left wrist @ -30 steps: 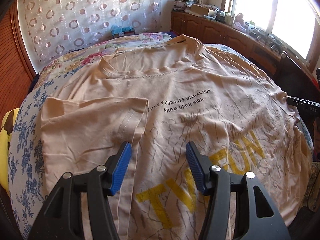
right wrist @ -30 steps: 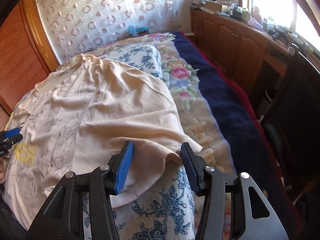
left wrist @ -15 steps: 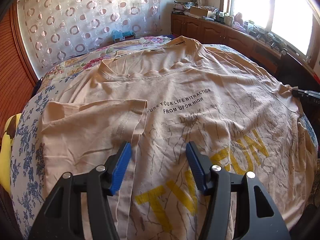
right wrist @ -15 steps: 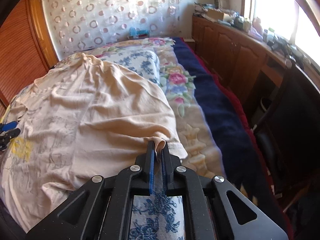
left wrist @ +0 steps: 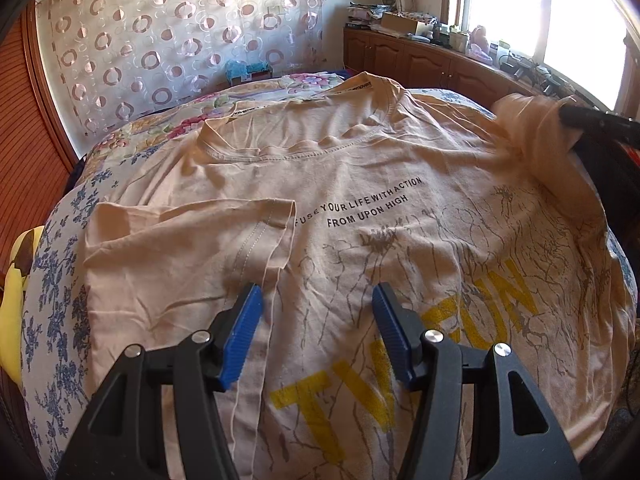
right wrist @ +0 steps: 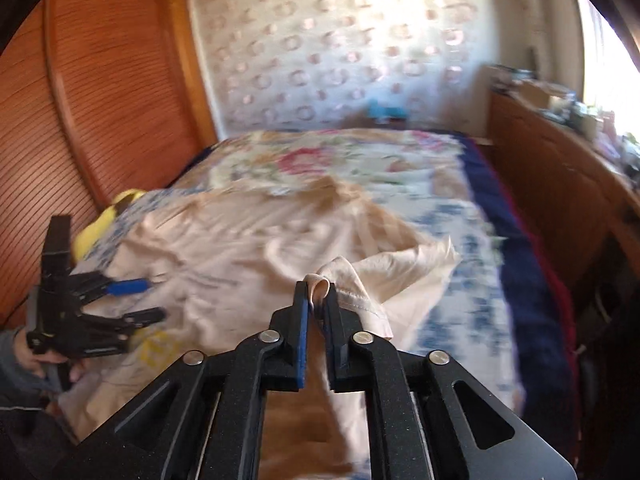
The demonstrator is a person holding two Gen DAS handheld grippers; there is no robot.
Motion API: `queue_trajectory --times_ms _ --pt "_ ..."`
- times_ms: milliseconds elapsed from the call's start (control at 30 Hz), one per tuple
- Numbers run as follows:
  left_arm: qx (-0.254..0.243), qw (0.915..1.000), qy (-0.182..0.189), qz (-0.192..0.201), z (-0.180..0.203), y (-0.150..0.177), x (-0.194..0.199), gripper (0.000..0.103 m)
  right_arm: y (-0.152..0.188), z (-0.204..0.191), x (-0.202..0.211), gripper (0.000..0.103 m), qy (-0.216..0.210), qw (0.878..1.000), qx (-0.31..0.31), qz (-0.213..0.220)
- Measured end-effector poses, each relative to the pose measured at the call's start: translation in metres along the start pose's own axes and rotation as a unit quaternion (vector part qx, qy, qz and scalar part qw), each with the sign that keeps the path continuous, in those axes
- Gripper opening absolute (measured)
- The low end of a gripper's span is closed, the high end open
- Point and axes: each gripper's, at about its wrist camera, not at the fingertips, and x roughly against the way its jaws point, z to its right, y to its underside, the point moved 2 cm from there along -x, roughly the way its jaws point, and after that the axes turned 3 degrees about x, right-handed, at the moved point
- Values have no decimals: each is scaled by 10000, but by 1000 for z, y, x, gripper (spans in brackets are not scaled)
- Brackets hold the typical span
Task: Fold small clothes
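Floral bedding covers the bed [left wrist: 60,312], on which a beige T-shirt [left wrist: 360,208] is spread printed side up, one sleeve folded inward. Above its lower middle the left gripper [left wrist: 316,332] is held with fingers open and empty. At the bed's right edge the other sleeve [right wrist: 340,280] is pinched and raised by the right gripper [right wrist: 316,308], its fingers opening slightly.

Strong daylight is admitted through the window [left wrist: 560,12] at right, where glare is seen. The right wrist view is motion-blurred throughout. Edges are bent and darkened by fisheye distortion.
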Motion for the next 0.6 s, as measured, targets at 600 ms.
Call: queue_trajectory --times_ms 600 --pt "230 9990 269 277 -7 -6 30 58 30 31 -58 39 -24 9949 -315 -956"
